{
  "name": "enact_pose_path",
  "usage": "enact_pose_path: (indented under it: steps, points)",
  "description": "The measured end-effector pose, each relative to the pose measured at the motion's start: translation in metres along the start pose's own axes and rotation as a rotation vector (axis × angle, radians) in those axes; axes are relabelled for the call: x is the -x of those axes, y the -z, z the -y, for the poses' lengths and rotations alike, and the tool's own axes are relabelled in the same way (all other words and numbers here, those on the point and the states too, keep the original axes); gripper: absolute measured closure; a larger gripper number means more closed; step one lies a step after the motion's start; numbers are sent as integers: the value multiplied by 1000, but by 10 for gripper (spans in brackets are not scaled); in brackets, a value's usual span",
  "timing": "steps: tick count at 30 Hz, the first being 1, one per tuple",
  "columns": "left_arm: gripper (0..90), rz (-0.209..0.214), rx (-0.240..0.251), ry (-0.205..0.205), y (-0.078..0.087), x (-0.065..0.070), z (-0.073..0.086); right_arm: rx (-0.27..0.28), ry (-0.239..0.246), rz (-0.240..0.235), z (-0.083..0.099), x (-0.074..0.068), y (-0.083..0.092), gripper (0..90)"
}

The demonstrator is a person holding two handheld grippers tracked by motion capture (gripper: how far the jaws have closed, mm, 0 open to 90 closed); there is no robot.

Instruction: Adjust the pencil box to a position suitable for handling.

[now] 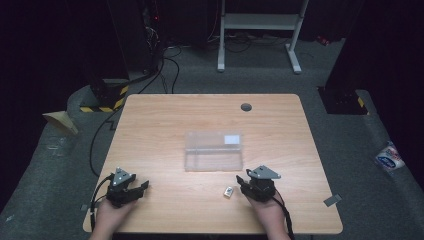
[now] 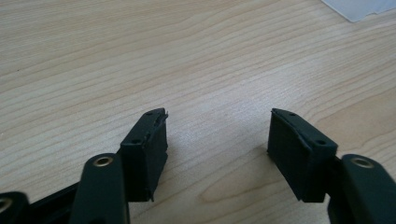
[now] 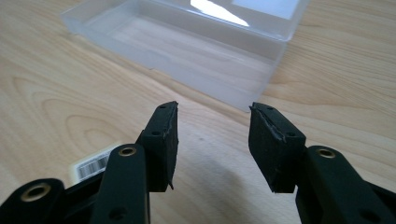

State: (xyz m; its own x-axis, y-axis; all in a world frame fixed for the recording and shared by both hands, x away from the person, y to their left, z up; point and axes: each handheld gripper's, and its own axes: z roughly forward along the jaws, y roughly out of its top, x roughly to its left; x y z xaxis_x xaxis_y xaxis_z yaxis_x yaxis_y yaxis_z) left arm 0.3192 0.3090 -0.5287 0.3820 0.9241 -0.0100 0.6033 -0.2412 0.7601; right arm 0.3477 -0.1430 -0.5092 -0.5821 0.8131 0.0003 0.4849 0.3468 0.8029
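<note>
I see my left hand-held gripper [image 1: 142, 187] low over the near left part of the table [image 1: 165, 120], its jaws spread wide with only bare wood grain between them in the left gripper view [image 2: 217, 135]. My right hand-held gripper [image 1: 240, 181] sits near the front edge on the right side, and its jaws stand partly apart with nothing between the pads; the right gripper view [image 3: 212, 140] shows open tabletop in the gap. Just beside that gripper, on the side toward the table's middle, lies a small white item [image 1: 229, 191], flat on the wood and touching neither jaw. In the right gripper view I catch it as a white tag with a barcode [image 3: 93, 164], peeking out from behind the left-hand jaw of that picture. A clear plastic box [image 1: 213, 150] rests in the middle of the table, beyond both grippers, lidless side up, with a pale label [image 1: 231, 139] at its far right corner. From the right gripper its near corner [image 3: 247, 100] sits just ahead of the jaws, not touching them.
</note>
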Motion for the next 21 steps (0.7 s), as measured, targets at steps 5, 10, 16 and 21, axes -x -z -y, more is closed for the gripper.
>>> enact_pose_path:
  steps: [5, 10, 16, 21]
  points:
    - [334, -12, -10, -10, -1, 1, -1, -6, 6, -30, 2, -5, 1, 517]
    - [311, -10, -9, -15, -2, 2, -1, -19, -31, -70, 5, -5, 9, 488]
    - [307, -11, -9, -15, -2, 2, -1, -8, 9, -130, 10, -23, 13, 466]
    - [305, -9, -10, -16, -2, 2, -1, -51, 65, -149, 12, -34, 0, 475]
